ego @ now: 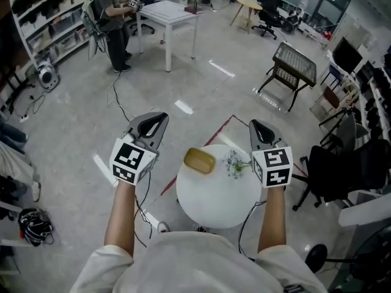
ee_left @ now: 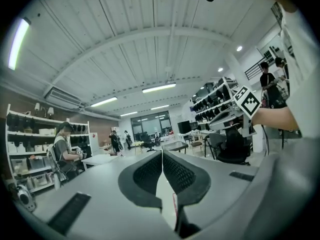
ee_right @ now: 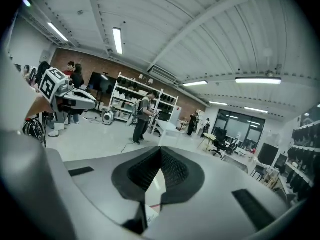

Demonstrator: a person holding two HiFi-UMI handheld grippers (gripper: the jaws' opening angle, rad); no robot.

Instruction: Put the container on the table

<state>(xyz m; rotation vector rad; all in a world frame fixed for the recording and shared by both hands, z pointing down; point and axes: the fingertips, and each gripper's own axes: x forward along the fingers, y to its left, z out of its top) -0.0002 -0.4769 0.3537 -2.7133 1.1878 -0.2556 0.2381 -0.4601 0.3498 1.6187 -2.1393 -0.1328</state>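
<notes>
A shallow yellow container (ego: 200,160) lies on the round white table (ego: 214,203), toward its far left side. My left gripper (ego: 162,117) is held up to the left of the table, level with the container, jaws shut with nothing between them. My right gripper (ego: 253,123) is raised over the table's far right edge, also shut and empty. In the left gripper view the left gripper (ee_left: 161,155) points out across the room, and its jaws meet along a thin line. The right gripper (ee_right: 160,149) likewise points out over the room; the container is hidden in both gripper views.
A small bunch of pale flowers (ego: 234,163) lies on the table right of the container. A black office chair (ego: 333,170) stands close at the right. Cables (ego: 143,203) run over the floor at the left. Farther off are a dark mesh table (ego: 294,63), a white table (ego: 168,11) and a standing person (ego: 111,23).
</notes>
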